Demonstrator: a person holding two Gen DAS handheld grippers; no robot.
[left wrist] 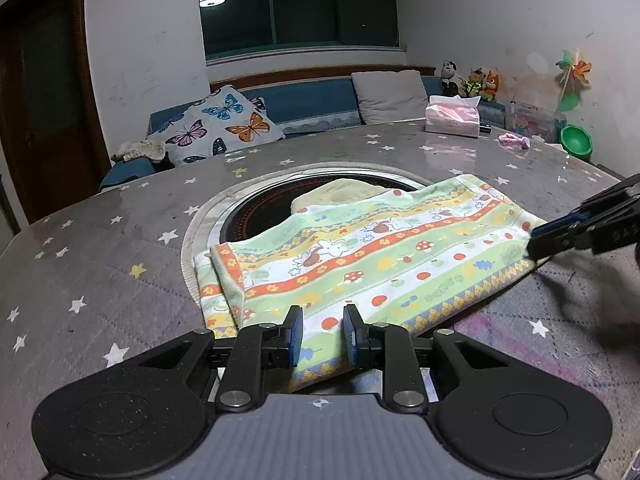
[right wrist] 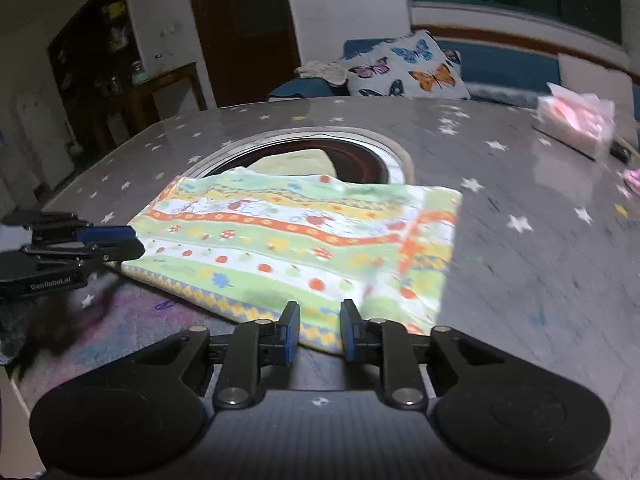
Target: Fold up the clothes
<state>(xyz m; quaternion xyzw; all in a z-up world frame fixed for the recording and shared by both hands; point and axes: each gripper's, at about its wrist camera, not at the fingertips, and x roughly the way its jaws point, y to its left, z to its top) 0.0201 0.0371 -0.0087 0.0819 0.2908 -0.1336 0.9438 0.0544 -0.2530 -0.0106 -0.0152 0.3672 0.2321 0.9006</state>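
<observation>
Two grippers work one folded printed towel point(left wrist: 360, 252) on a grey star-print tablecloth point(left wrist: 100, 264), the cloth partly covering a round black inset point(left wrist: 260, 208) in the table centre; a pale yellow cloth point(left wrist: 340, 192) lies in that inset behind it. Left gripper point(left wrist: 322, 336): jaws apart w/ a narrow gap, pads either side of the towel's near edge, fabric between them, not visibly pinched. Right gripper point(right wrist: 319, 330): same, jaws slightly apart at the near edge of the towel point(right wrist: 296, 236), cloth in the gap, no clamp seen; that view is blurred. In the left view the right gripper point(left wrist: 534, 240) sits at the towel's right end. Tissue pack point(left wrist: 452, 118) far right, butterfly cushion point(left wrist: 218, 126) on the sofa behind.
</observation>
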